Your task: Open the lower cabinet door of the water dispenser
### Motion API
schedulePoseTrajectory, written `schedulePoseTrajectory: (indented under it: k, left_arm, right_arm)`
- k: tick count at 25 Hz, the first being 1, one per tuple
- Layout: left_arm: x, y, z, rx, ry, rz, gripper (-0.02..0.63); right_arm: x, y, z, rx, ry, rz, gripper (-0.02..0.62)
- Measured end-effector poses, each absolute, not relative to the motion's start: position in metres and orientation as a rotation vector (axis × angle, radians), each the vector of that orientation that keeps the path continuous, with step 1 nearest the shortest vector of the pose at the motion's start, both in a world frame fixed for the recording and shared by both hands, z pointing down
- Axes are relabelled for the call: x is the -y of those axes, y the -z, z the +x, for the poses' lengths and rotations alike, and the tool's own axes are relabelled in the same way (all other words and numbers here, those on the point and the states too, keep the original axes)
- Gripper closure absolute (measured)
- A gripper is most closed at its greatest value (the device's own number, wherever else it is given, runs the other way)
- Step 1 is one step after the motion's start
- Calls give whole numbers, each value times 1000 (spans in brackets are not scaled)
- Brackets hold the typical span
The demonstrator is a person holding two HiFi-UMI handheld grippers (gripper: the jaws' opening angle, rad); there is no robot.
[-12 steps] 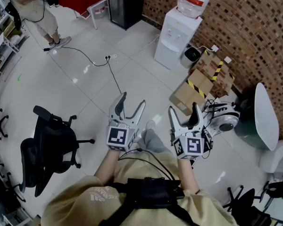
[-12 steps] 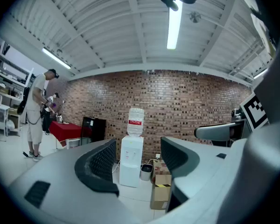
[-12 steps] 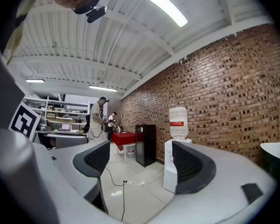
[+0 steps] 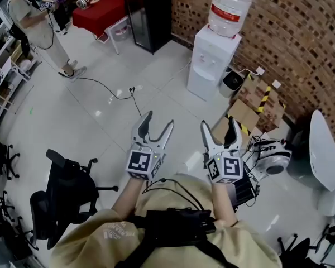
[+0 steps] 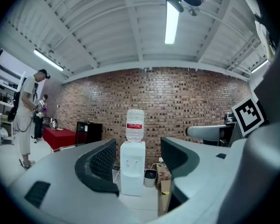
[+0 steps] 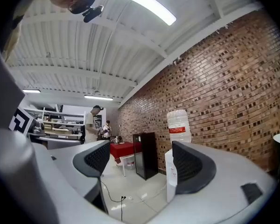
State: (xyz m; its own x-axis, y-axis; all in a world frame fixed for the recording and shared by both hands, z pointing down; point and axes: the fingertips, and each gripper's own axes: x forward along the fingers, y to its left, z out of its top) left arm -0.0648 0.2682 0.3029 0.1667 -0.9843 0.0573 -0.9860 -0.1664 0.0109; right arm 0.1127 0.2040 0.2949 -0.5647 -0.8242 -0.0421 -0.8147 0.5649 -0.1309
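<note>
Head view, floor scene, items as follows.

1. Left claw: held level over the white tiled floor, jaws spread wide, nothing gripped. In the left gripper view the water dispenser shows far off through the gap between its jaws.
2. Right claw: level, beside the left and apart from it, jaws likewise wide apart and empty.
3. Water dispenser: white, upright against the brick wall, well apart from both claws. An inverted water bottle with a red label sits on top. The lower cabinet door appears shut.
4. Small bin: just beside the dispenser, on the floor.
5. Cardboard boxes: flattened and stacked along the wall, near the bin.
6. Black cabinet: farther along the wall, next to a red-covered table.
7. Person: standing near that table.
8. Black office chair: left of the claws.
9. Cable: trailing across the floor.
</note>
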Motion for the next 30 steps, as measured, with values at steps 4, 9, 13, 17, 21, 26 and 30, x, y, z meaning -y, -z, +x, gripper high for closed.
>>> schedulePoseTrajectory:
  k: [4, 9, 13, 17, 21, 26, 30]
  left_arm:
    - [-220, -299, -61, 1998, -55, 2365, 313]
    - [-174, -304, -49, 1985, -80, 2368, 313]
    - [-152, -314, -48, 1992, -107, 2335, 313]
    - [-135, -334, -53, 1983, -147, 2282, 313]
    - [-98, -347, -60, 1940, -167, 2288, 314]
    - [-30, -366, -70, 1870, -175, 2336, 313]
    - [41, -375, -80, 1789, -226, 2427, 314]
  right_arm:
    - [-163, -297, 120, -2695, 172, -1421, 160]
    - [-120, -309, 137, -2678, 221, -1435, 160]
    - [-94, -327, 148, -2670, 295, -1458, 164]
    - [-82, -349, 148, -2691, 371, -1461, 169]
    - [-57, -367, 141, -2694, 408, -1486, 172]
    - [-1, -386, 142, -2660, 413, -1596, 172]
    - [52, -398, 137, -2598, 412, -1727, 172]
